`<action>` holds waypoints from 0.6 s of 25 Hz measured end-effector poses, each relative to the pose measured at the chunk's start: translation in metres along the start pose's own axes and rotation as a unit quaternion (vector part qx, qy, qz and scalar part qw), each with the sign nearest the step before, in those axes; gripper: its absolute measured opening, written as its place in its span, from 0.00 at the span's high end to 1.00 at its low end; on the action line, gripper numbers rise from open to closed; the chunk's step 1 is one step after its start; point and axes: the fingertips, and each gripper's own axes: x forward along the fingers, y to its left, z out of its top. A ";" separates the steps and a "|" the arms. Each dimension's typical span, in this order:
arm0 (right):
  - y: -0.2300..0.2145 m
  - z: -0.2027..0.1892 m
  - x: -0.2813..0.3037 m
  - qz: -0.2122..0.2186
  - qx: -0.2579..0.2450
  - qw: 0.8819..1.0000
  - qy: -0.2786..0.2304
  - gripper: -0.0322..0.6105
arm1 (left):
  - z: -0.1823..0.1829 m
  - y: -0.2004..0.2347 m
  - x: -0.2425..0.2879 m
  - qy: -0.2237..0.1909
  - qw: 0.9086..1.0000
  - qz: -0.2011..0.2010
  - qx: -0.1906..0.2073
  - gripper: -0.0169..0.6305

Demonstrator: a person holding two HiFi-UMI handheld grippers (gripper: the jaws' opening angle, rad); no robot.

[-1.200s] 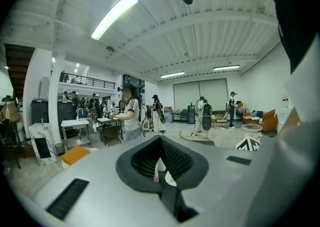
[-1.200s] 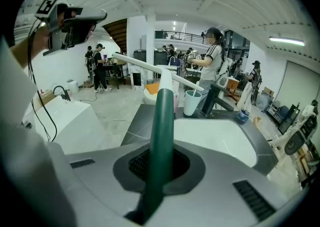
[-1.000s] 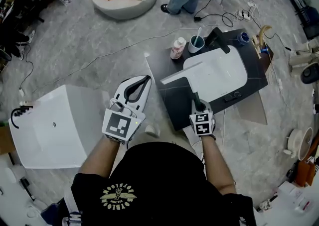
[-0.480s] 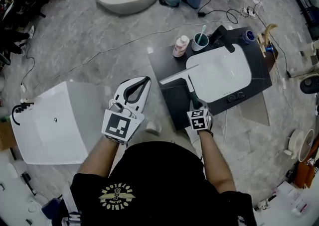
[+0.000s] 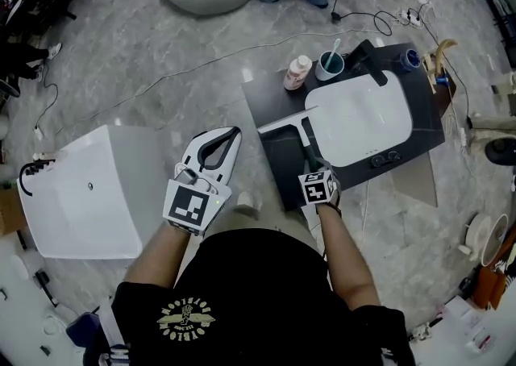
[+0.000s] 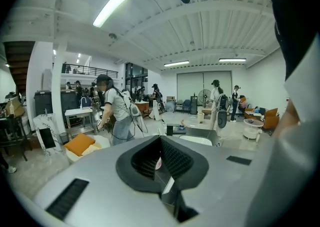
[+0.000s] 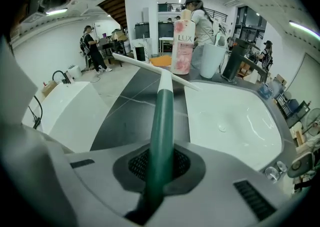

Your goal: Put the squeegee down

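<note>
The squeegee has a dark green handle [image 5: 309, 151] and a long white blade [image 5: 282, 124]. My right gripper [image 5: 317, 175] is shut on the handle near its lower end and points steeply down. The blade lies across the dark counter [image 5: 278, 167], just left of the white basin [image 5: 363, 126]; whether it touches I cannot tell. In the right gripper view the handle [image 7: 162, 121] runs up from between the jaws [image 7: 160, 163] to the blade [image 7: 150, 68]. My left gripper [image 5: 218, 147] hangs over the floor left of the counter, jaws together, holding nothing [image 6: 161, 158].
A pink-and-white bottle [image 5: 297, 72], a cup with a toothbrush [image 5: 330, 64] and a black faucet [image 5: 367, 62] stand at the counter's far edge. A white box [image 5: 89, 195] sits on the floor at the left. Cables cross the floor. People stand farther off.
My right gripper has come down with the squeegee, bringing the blade from the basin's edge to the dark counter. The left gripper has sunk a little.
</note>
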 end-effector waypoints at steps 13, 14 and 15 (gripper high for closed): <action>0.019 0.004 0.014 0.052 0.019 0.998 0.010 0.81 | -0.003 0.006 -0.009 0.003 1.000 0.012 -0.003 0.94; 0.022 0.005 0.013 0.057 0.021 0.998 0.008 0.75 | -0.003 0.006 -0.010 0.003 1.000 0.012 -0.002 0.94; 0.023 0.007 0.012 0.059 0.022 0.998 0.005 0.72 | -0.002 0.006 -0.011 0.002 1.000 0.012 -0.001 0.94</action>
